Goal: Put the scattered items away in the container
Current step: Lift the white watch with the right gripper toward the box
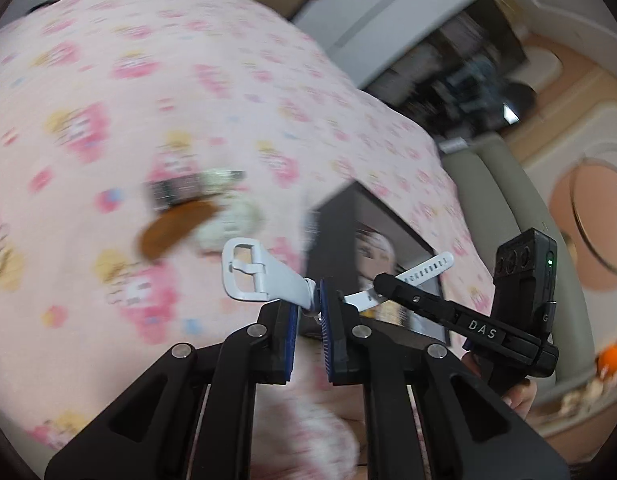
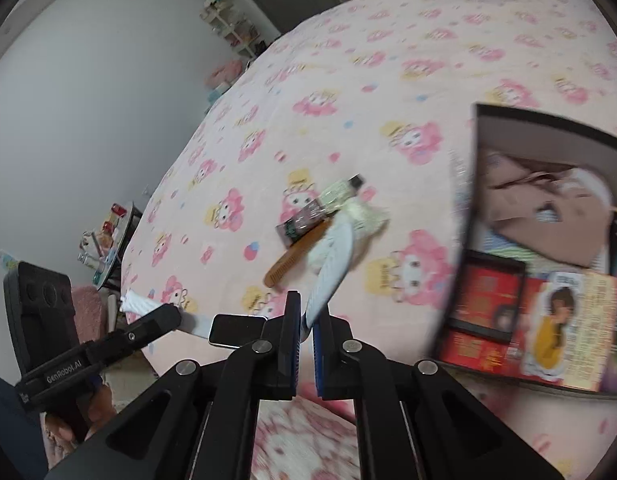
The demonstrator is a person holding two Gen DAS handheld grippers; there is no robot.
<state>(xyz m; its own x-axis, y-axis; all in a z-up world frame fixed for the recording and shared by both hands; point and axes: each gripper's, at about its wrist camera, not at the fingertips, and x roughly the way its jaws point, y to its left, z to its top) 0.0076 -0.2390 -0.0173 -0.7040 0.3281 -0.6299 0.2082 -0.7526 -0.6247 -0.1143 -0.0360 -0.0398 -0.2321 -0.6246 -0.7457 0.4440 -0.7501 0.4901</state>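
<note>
Pink cartoon-print bedding (image 2: 348,92) covers the bed that serves as the work surface. The left gripper (image 1: 309,312) is closed on a white smartwatch (image 1: 264,276): its blue pads pinch the watch at the middle, the buckle half of the strap projects to the left and the perforated half to the right. In the right wrist view the same watch (image 2: 236,330) shows its dark face, held above the edge of the bed. The right gripper (image 2: 306,322) is clamped on a pale blue comb-like item (image 2: 334,260), which stands up and forward from between the pads; its exact type cannot be told through the blur. On the bedding beyond lie a brown wooden comb (image 2: 296,258), a dark tube (image 2: 308,216) with a pale patterned end, and a whitish crumpled item (image 2: 366,216), grouped and touching. A black open box (image 2: 548,216) holding printed packets sits on the bedding at the right, apart from that group.
</note>
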